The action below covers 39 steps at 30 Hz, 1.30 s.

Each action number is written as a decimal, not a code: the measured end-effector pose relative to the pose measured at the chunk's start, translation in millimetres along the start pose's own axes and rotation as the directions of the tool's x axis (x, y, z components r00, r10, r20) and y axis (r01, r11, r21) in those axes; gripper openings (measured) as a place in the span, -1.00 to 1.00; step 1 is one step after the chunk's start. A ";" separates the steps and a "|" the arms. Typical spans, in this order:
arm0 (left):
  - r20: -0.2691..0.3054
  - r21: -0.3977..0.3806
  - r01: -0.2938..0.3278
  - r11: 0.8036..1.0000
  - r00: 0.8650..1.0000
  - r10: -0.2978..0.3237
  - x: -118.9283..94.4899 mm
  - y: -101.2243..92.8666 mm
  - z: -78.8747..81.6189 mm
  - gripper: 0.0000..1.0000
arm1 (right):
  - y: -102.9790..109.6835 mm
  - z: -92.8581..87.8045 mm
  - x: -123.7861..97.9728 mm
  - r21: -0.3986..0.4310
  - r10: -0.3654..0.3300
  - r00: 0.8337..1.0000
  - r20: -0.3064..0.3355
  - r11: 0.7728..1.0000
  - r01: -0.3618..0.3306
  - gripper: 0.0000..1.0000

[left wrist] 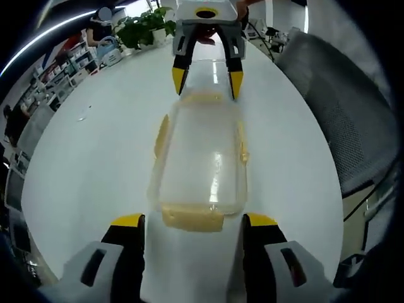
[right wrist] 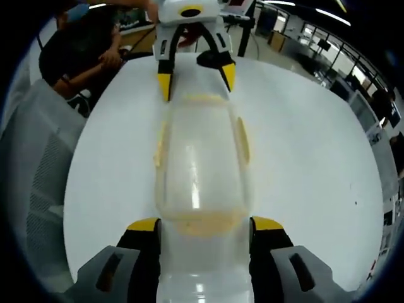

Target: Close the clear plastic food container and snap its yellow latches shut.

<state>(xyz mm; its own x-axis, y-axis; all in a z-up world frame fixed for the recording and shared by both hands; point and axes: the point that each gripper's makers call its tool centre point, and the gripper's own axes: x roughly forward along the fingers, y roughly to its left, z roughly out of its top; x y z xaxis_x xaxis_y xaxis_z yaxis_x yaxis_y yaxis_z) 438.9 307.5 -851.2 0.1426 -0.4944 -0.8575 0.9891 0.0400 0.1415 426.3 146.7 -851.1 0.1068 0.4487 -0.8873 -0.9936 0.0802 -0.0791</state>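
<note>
A clear plastic food container (left wrist: 201, 158) lies lengthwise on the white table (left wrist: 95, 158) with its lid resting on top. Pale yellow latches show at both ends and along both long sides; the near end latch (left wrist: 192, 218) sits low against the wall. My left gripper (left wrist: 194, 222) is open, its yellow-tipped jaws standing either side of that end. At the opposite end my right gripper (left wrist: 207, 85) is open too, facing the left one. In the right gripper view, the right gripper (right wrist: 206, 225) straddles the container (right wrist: 202, 164), and the left gripper (right wrist: 196, 82) straddles the far end.
A grey mesh chair (left wrist: 344, 120) stands at the table's edge. Potted plants (left wrist: 145, 28) sit at the far end of the table. A person in dark clothes (right wrist: 79, 53) sits at the table's side. Office shelves (left wrist: 57, 76) lie beyond.
</note>
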 end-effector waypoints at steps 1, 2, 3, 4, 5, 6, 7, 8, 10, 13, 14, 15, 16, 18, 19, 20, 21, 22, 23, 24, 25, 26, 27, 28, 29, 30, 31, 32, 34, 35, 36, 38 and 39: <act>-0.004 0.001 0.006 1.000 1.000 -0.006 0.8 -0.2 -0.7 0.26 | 1.2 0.9 0.3 0.003 0.007 1.000 0.006 1.000 -0.007 0.13; -0.006 0.007 0.010 1.000 1.000 -0.010 1.0 -0.4 -0.9 0.26 | 1.0 0.7 0.8 0.003 0.007 1.000 0.006 1.000 -0.007 0.13; -0.012 0.014 0.014 1.000 1.000 -0.013 1.8 -0.3 -1.5 0.25 | -0.2 -0.1 1.3 -0.006 0.004 1.000 0.003 1.000 -0.004 0.12; -0.016 0.017 0.015 1.000 1.000 -0.015 2.3 -0.2 -1.9 0.24 | -0.8 -0.1 1.7 -0.008 0.003 1.000 0.003 1.000 -0.003 0.12; -0.019 0.023 0.018 1.000 1.000 -0.018 3.3 -0.1 -2.2 0.23 | -1.3 0.0 2.2 0.001 0.008 1.000 0.007 1.000 -0.008 0.12; -0.018 0.023 0.023 0.999 1.000 -0.022 3.7 -0.4 -1.9 0.23 | -1.7 0.1 2.0 0.007 0.008 1.000 0.010 1.000 -0.008 0.12; -0.015 0.020 0.025 0.999 1.000 -0.024 3.5 -0.7 -0.9 0.23 | -1.9 -0.2 2.5 0.009 0.008 1.000 0.011 1.000 -0.009 0.12; -0.016 0.020 0.026 0.999 1.000 -0.025 3.6 -0.6 0.3 0.23 | -1.9 -0.9 3.3 0.006 0.009 1.000 0.008 1.000 -0.009 0.12; -0.016 0.039 0.042 0.998 0.999 -0.041 3.9 -2.2 1.7 0.21 | -0.5 -2.4 4.9 -0.009 0.015 1.000 0.001 1.000 -0.015 0.11; -0.020 0.044 0.045 0.998 0.999 -0.044 5.4 -0.7 1.4 0.20 | -0.3 -5.8 9.3 -0.012 0.022 1.000 -0.009 1.000 -0.023 0.11; -0.019 0.043 0.049 0.998 0.999 -0.049 5.6 -0.8 1.9 0.18 | -0.2 -6.6 10.8 -0.013 0.025 1.000 -0.011 1.000 -0.025 0.10; -0.018 0.040 0.052 0.998 0.999 -0.052 6.0 -0.9 1.8 0.17 | 0.2 -6.7 10.4 -0.012 0.029 0.999 -0.013 0.999 -0.029 0.10; -0.015 0.037 0.053 0.998 0.998 -0.053 6.3 -0.6 1.9 0.17 | -1.5 -5.1 10.4 -0.007 0.024 1.000 -0.007 1.000 -0.024 0.10; -0.013 0.024 0.052 0.998 0.999 -0.051 7.1 0.8 1.3 0.16 | -0.6 -3.6 10.8 -0.001 0.029 1.000 0.000 1.000 -0.029 0.10; -0.012 0.019 0.051 0.999 0.999 -0.051 7.1 1.0 1.7 0.15 | -0.2 -3.6 10.8 0.000 0.033 0.999 0.000 0.999 -0.033 0.09; -0.011 0.016 0.056 0.998 0.998 -0.056 7.6 0.6 1.8 0.14 | 0.3 -3.7 11.2 -0.006 0.037 0.999 0.003 0.999 -0.037 0.09; -0.011 0.014 0.063 0.998 0.998 -0.063 8.5 0.2 1.3 0.12 | 0.3 -3.9 11.2 -0.007 0.038 0.999 0.004 0.999 -0.038 0.09; -0.010 0.011 0.076 0.997 0.997 -0.075 8.7 -1.3 1.4 0.09 | 0.3 -3.9 11.6 -0.003 0.042 0.999 0.005 0.999 -0.042 0.09; -0.009 0.006 0.085 0.996 0.996 -0.085 8.4 -2.7 1.9 0.07 | 0.7 -4.0 11.8 0.000 0.046 0.999 0.006 0.999 -0.046 0.09; -0.008 -0.002 0.090 0.996 0.996 -0.090 8.4 -3.3 1.7 0.05 | 0.1 -4.6 12.4 0.002 0.048 0.999 0.005 0.999 -0.048 0.08; -0.006 -0.007 0.099 0.995 0.995 -0.099 8.7 -4.0 1.0 0.02 | 0.2 -4.9 12.6 0.003 0.051 0.999 0.004 0.999 -0.051 0.08; -0.004 -0.006 0.108 0.994 0.994 -0.108 8.7 -5.6 1.1 -0.01 | 0.5 -4.8 12.4 0.003 0.052 0.999 0.005 0.999 -0.052 0.08; -0.003 -0.005 0.120 0.993 0.993 -0.120 8.9 -7.8 1.1 -0.05 | 1.0 -5.0 12.5 0.002 0.054 0.999 0.005 0.999 -0.054 0.08; -0.004 -0.005 0.119 0.993 0.993 -0.119 8.9 -7.8 0.7 -0.05 | 1.7 -5.6 12.5 -0.004 0.060 0.998 0.002 0.998 -0.060 0.05; -0.005 -0.004 0.120 0.993 0.993 -0.120 8.9 -7.5 0.0 -0.05 | 5.2 -7.0 12.4 0.009 0.078 0.997 -0.003 0.997 -0.078 -0.05; -0.009 -0.007 0.122 0.993 0.992 -0.122 8.7 -7.6 -0.9 -0.05 | 4.1 -4.8 12.6 -0.019 0.073 0.997 0.011 0.997 -0.073 -0.08; -0.009 0.005 0.126 0.992 0.992 -0.126 8.3 -8.3 -0.4 -0.05 | 6.2 -6.5 11.9 -0.002 0.078 0.997 0.002 0.997 -0.078 -0.14; -0.010 0.011 0.125 0.992 0.992 -0.125 7.8 -8.6 -0.4 -0.06 | 5.7 -6.9 11.0 -0.011 0.078 0.997 -0.004 0.997 -0.078 -0.20; -0.014 0.001 0.127 0.992 0.992 -0.127 8.1 -9.3 -1.0 -0.09 | 5.6 -6.7 11.0 -0.015 0.079 0.997 -0.003 0.997 -0.079 -0.21; -0.015 0.002 0.136 0.991 0.991 -0.136 7.9 -11.2 -0.8 -0.18 | 6.0 -6.8 11.2 -0.020 0.083 0.997 -0.006 0.996 -0.083 -0.21; -0.017 -0.009 0.130 0.991 0.991 -0.130 8.0 -12.0 -2.1 -0.20 | 8.9 -5.9 11.6 -0.049 0.101 0.995 -0.005 0.994 -0.101 -0.21; -0.014 -0.003 0.132 0.991 0.991 -0.132 13.7 -15.3 -0.6 -0.20 | 7.9 -5.7 11.7 -0.032 0.086 0.996 -0.021 0.996 -0.086 -0.21; -0.015 0.000 0.130 0.992 0.991 -0.130 11.5 -14.5 -1.1 -0.20 | 8.3 -5.7 11.9 -0.032 0.085 0.996 -0.027 0.996 -0.085 -0.21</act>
<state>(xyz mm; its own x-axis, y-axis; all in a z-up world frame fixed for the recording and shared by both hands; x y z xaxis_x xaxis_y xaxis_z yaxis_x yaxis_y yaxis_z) 426.2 302.2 -863.8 0.0135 -0.4822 -0.8759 0.9993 -0.0245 0.0289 419.1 147.6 -864.9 0.0214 0.4299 -0.9026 -0.9998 0.0127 -0.0177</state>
